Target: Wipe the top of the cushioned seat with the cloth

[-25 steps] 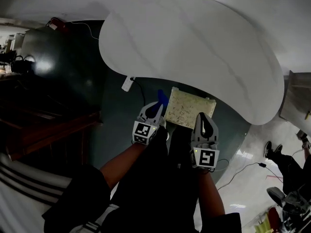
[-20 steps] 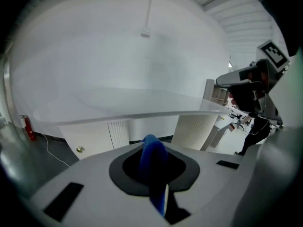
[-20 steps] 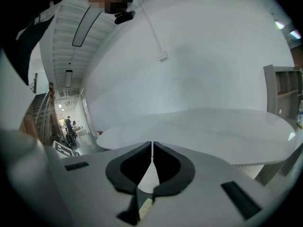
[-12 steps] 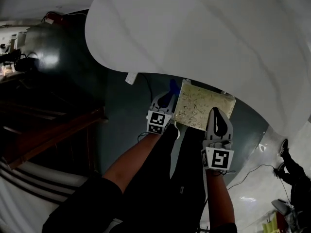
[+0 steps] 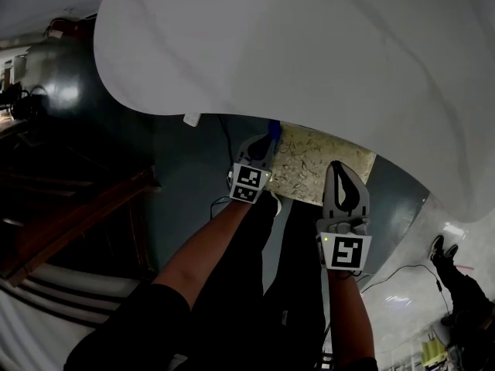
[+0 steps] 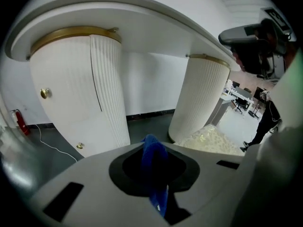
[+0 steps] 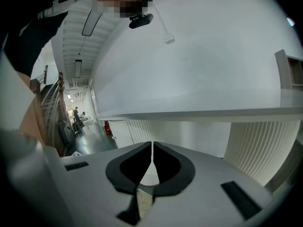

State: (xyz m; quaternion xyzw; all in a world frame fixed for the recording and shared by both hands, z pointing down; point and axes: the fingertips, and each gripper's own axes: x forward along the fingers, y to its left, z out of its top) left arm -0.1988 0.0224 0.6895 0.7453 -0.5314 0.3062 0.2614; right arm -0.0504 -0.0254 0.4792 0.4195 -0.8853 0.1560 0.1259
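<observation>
White, faintly veined stone of the counter [image 5: 309, 52], spread wide above and beyond both grippers and overhanging the space ahead of them. Under it, ribbed white pedestals [image 6: 199, 98] standing past the left gripper's tips. Tucked partly beneath that overhang, just ahead of both grippers, the cushioned seat [image 5: 317, 165], cream and speckled, top bare and apparently not yet wiped. Left gripper [image 5: 264, 144] clamped on the cloth and aimed toward the seat's near left edge, presumably to bring the fabric down for a first stroke. Right gripper [image 5: 339, 170] closed, tips meeting with nothing between them, reaching over the seat's near right edge; seemingly idle, perhaps kept close to steady the seat. Contact with the cushion impossible to confirm for either. Smallest, the blue cloth [image 6: 154, 169], pinched as a narrow fold between the left gripper's jaws, bunched rather than spread, so probably in need of pressing flat against the cushion for a useful pass.
</observation>
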